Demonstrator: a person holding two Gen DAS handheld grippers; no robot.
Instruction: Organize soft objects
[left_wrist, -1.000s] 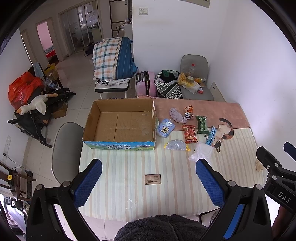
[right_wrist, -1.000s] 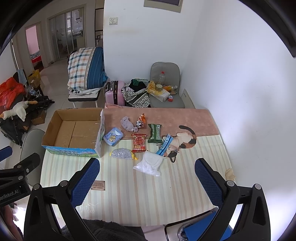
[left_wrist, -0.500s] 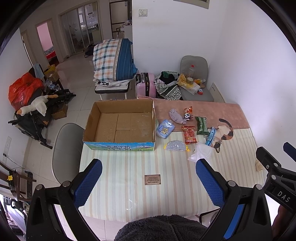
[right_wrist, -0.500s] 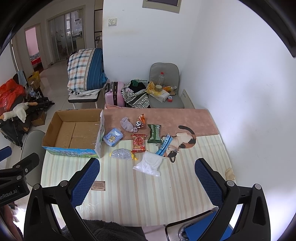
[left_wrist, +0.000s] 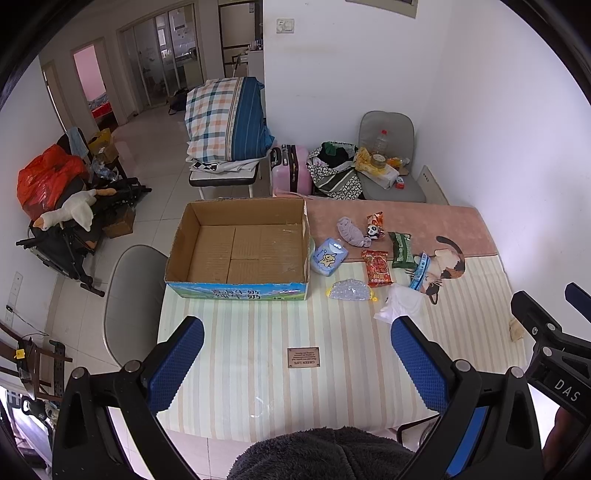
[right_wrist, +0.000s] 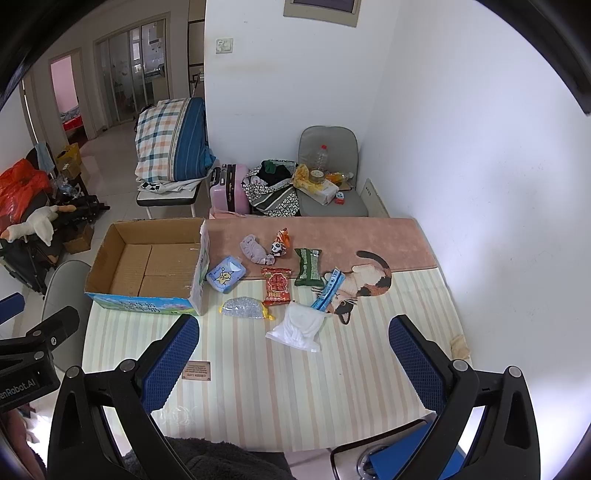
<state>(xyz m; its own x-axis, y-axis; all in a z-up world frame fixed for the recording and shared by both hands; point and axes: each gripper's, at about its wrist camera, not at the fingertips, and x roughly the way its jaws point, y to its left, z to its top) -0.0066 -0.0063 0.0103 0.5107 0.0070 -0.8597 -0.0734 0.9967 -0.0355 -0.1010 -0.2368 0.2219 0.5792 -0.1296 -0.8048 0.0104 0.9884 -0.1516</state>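
Note:
An open, empty cardboard box (left_wrist: 236, 251) (right_wrist: 147, 266) stands on the striped table. Right of it lie soft packs: a blue tissue pack (left_wrist: 328, 256) (right_wrist: 225, 274), a grey cloth (left_wrist: 351, 232) (right_wrist: 254, 249), a red snack bag (left_wrist: 376, 267) (right_wrist: 276, 286), a green pack (left_wrist: 400, 249) (right_wrist: 308, 266), a clear bubble bag (left_wrist: 349, 290) (right_wrist: 243, 307) and a white bag (left_wrist: 399, 302) (right_wrist: 300, 326). My left gripper (left_wrist: 297, 363) is open and empty above the table's near edge. My right gripper (right_wrist: 293, 362) is open and empty, short of the white bag.
A small panda snack bag (right_wrist: 280, 243) and a blue strip pack (right_wrist: 328, 288) lie among the items. A brown label (left_wrist: 303, 357) sits on the table (left_wrist: 240, 332). A grey chair (left_wrist: 129, 295) stands at the left, a wall at the right.
Both views have shifted very slightly; the grippers stay open and nothing on the table has moved.

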